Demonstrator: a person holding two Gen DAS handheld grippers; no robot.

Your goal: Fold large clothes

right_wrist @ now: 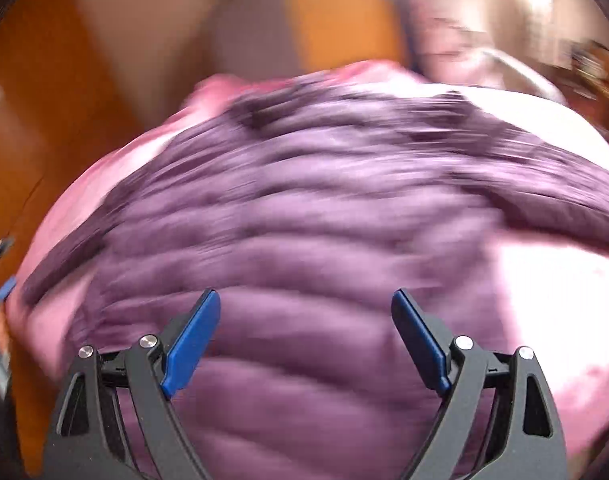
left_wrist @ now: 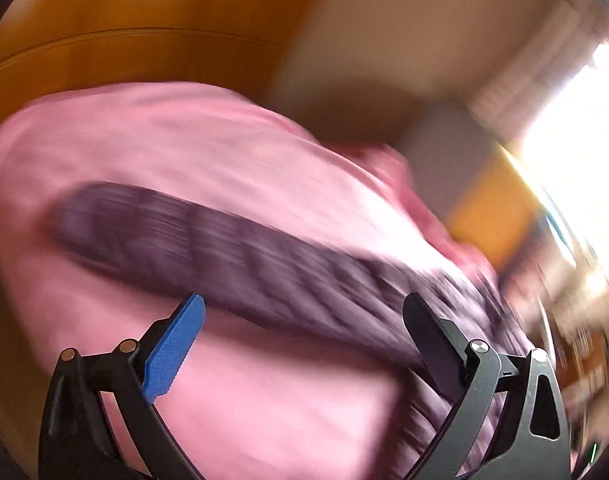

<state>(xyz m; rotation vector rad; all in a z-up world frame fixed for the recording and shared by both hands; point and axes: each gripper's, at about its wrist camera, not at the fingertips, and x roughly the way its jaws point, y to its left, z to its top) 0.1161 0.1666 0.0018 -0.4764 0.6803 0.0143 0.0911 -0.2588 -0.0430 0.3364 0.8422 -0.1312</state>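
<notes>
Both views are smeared by motion blur, so fine detail is lost.

In the left wrist view, the left tool (left_wrist: pixel 304 344) fills the bottom of the frame with its jaws spread wide and nothing between its blue pads (left_wrist: pixel 172 350). Beyond them, a long strip of the purple quilted jacket (left_wrist: pixel 208 244) runs from the middle left down to the lower right, passing behind the right-hand finger. It lies on a pink bedcover (left_wrist: pixel 152 140) that takes up most of the frame. Farther off, an orange-brown wooden panel (left_wrist: pixel 144 12) crosses the upper left, and a bright window (left_wrist: pixel 584 140) glares at the right edge.

In the right wrist view, the right tool (right_wrist: pixel 304 344) sits at the bottom centre, jaws also wide and gripping nothing. The purple quilted jacket (right_wrist: pixel 324 208) spreads across the middle of the frame directly past the fingertips, its ribbed stitching running side to side. The pink bedcover (right_wrist: pixel 544 300) shows at the right, washed out by light.
</notes>
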